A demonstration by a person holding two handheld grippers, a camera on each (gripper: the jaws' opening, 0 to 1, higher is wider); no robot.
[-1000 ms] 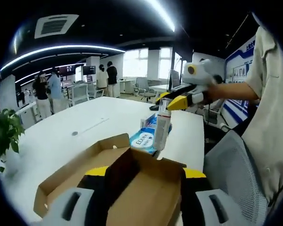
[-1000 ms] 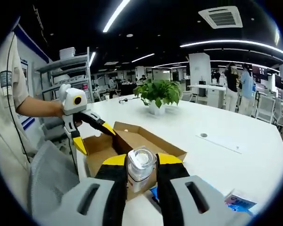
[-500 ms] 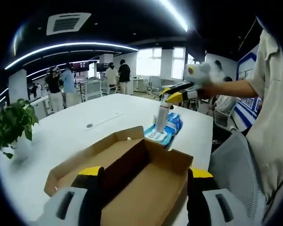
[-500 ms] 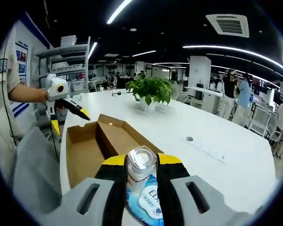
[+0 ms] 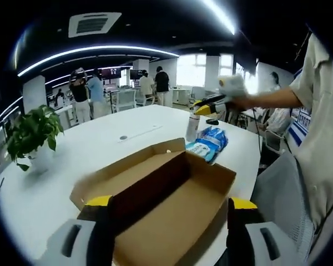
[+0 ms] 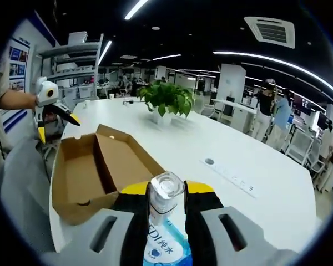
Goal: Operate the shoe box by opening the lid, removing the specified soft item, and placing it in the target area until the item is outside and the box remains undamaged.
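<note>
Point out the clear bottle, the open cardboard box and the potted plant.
clear bottle [image 6: 165, 191], right gripper view, its top between the jaws.
cardboard box [image 5: 177, 213], left gripper view, inner floor.
potted plant [image 6: 165, 98], right gripper view, its leaves.

An open-plan office: long white table [image 6: 255, 160], potted plant [image 6: 165, 100], desks with chairs [image 5: 125, 100], ceiling strip lights [image 5: 94, 52].
</note>
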